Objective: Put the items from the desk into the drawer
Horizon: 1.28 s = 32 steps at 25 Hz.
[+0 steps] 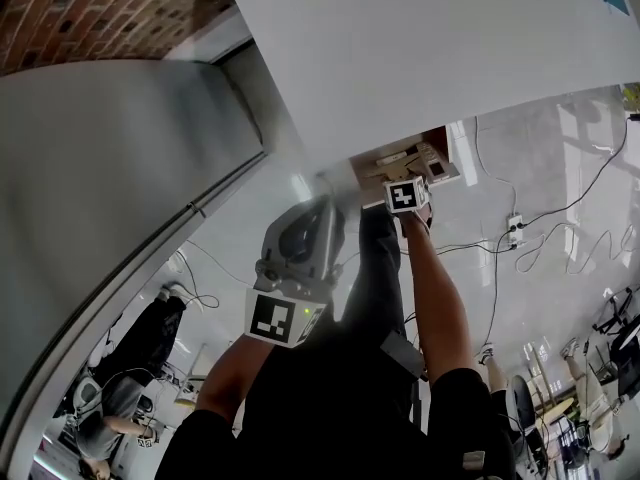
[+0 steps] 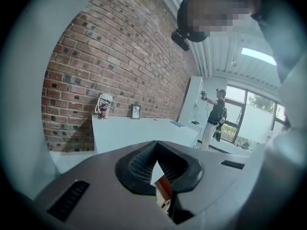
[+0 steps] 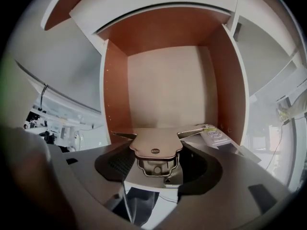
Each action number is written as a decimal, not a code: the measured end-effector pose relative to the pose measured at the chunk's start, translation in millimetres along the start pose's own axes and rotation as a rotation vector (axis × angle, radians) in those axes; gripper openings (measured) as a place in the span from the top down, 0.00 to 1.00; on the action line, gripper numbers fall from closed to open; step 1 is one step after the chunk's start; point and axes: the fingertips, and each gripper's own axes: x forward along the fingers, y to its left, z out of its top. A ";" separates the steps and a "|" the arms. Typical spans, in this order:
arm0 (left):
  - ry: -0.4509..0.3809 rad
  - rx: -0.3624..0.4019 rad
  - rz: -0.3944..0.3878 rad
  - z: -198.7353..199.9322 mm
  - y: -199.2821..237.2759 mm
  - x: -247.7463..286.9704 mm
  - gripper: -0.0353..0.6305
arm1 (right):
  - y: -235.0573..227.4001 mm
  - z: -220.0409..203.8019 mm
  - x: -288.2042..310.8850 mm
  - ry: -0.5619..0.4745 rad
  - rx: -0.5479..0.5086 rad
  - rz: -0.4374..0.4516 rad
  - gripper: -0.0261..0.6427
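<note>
While the right gripper [image 3: 154,163] is clenched on a flat tan clip-like item [image 3: 156,139], it holds the item level at the mouth of the open drawer [image 3: 115,90], probably so it goes in flat. A small buttoned item [image 3: 215,134] already lies by the drawer's right wall. The left gripper [image 2: 157,163] has its jaws pressed together with nothing seen between them. It hangs back near the person's body, likely just to stay out of the way. The desk [image 1: 420,38] top sits above the drawer.

Red brick wall [image 2: 110,56], reddish-brown drawer [image 3: 115,90], bronze clip [image 3: 156,145].
</note>
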 end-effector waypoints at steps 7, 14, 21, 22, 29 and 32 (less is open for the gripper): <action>0.018 0.006 0.025 -5.8 4.5 6.0 0.94 | -10.4 -4.3 20.4 0.119 -0.026 -0.031 0.55; 0.024 -0.013 0.032 -7.6 5.9 8.0 0.94 | -8.9 -2.0 21.3 0.110 -0.008 -0.017 0.55; 0.011 -0.024 0.040 -0.1 1.8 4.5 0.94 | -12.6 -1.8 2.4 0.045 0.048 -0.017 0.55; 0.006 -0.022 0.040 1.7 0.5 2.8 0.94 | -12.7 -2.8 -2.6 0.034 0.063 -0.017 0.55; -0.026 -0.028 0.042 23.6 -9.0 -8.8 0.94 | -16.1 11.1 -50.0 -0.113 0.079 -0.058 0.79; -0.034 -0.022 0.041 35.5 -13.8 -14.0 0.94 | -15.3 16.8 -78.4 -0.147 0.092 -0.063 0.89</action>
